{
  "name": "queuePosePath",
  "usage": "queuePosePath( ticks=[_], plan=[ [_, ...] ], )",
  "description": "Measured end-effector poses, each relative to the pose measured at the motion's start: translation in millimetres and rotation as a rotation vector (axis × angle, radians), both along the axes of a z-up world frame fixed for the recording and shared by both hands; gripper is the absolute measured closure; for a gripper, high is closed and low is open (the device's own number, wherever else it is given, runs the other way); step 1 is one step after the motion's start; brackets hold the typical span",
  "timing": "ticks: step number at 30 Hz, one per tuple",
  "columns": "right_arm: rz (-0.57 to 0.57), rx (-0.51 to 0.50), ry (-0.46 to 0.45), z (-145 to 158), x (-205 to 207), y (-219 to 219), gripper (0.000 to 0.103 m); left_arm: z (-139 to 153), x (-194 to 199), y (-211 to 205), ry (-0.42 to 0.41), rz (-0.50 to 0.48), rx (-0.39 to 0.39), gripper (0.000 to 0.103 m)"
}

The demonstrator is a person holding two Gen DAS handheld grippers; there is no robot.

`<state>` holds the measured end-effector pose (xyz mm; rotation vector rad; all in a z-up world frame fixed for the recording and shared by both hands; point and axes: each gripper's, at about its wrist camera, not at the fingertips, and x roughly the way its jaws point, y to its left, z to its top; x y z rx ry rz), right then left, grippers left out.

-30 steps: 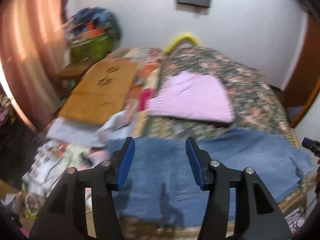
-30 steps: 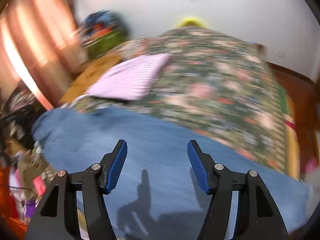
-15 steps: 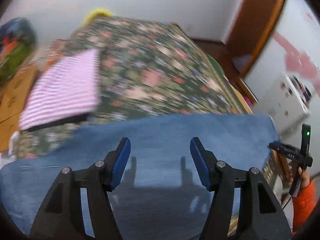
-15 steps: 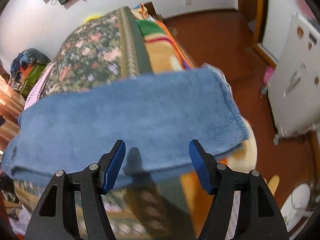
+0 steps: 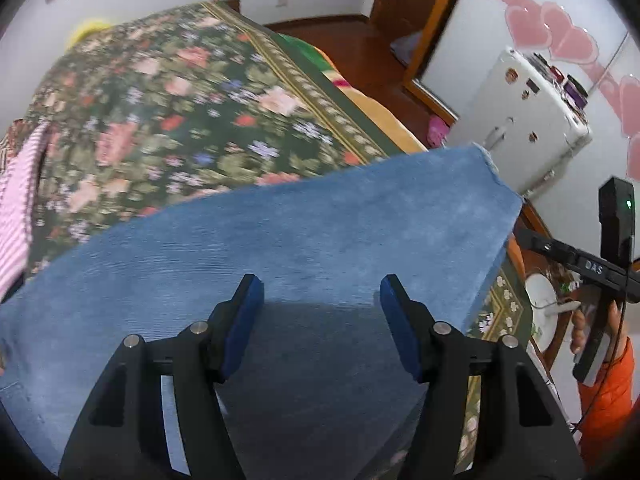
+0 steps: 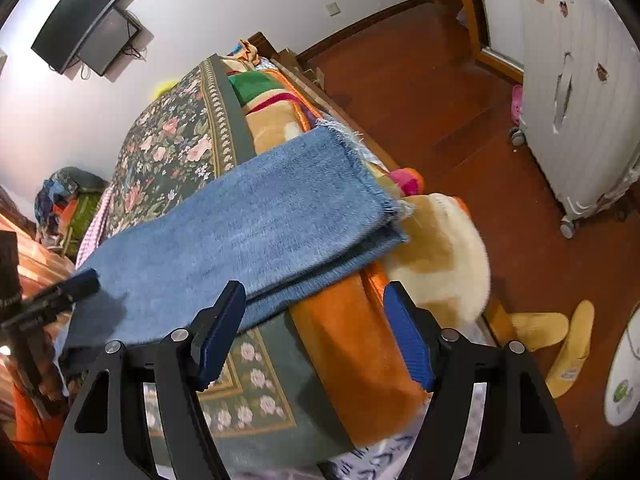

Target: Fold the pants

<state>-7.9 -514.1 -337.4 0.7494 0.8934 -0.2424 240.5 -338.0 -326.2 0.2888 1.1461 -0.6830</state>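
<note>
Blue denim pants [image 5: 280, 240] lie folded lengthwise across the near edge of a bed with a floral cover [image 5: 180, 100]. Their frayed hem end [image 6: 360, 176] hangs over the bed's right side. My left gripper [image 5: 322, 284] hovers open above the denim, nothing between its blue pads. My right gripper [image 6: 315, 290] points down at the bed's corner just below the hem end; its jaws are opening with nothing between them. The right gripper's body shows in the left wrist view, held by a hand in an orange sleeve [image 5: 604, 392].
An orange blanket [image 6: 352, 340] and a cream plush cushion [image 6: 440, 240] hang off the bed's corner. A white wheeled suitcase [image 6: 580, 80] stands on the red-brown floor, with yellow slippers [image 6: 560, 340] nearby. A pink striped cloth [image 5: 16, 200] lies on the bed's left.
Both views have swung right along the pants, from the cluttered left side of the bed to the hem end. Both pairs of jaws stand slightly wider.
</note>
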Motion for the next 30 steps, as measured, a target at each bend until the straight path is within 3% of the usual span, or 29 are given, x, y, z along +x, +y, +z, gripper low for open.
queuePosePath(
  ticks=[4,8,13,17,21,30],
  plan=[
    [-0.028,0.039,0.001,-9,11,-5,0.034,-6,-7,-19,0.008,-0.017,0.005,0.041],
    [-0.048,0.064,0.009,-18,14,-12,0.033,-15,-9,-35,0.068,-0.035,-0.01,0.041],
    [-0.086,0.097,-0.053,-23,10,-23,0.034,-24,-14,-54,0.057,-0.042,0.014,0.041],
    [-0.098,0.07,-0.09,-21,9,-26,0.056,-30,-21,-62,0.069,-0.053,0.005,0.041],
    [-0.109,0.044,-0.14,-15,5,-31,0.087,-34,-31,-71,0.081,-0.098,-0.015,0.041],
    [-0.059,-0.074,-0.239,33,16,-16,0.092,-29,-30,-63,0.085,-0.085,-0.053,0.041]
  ],
)
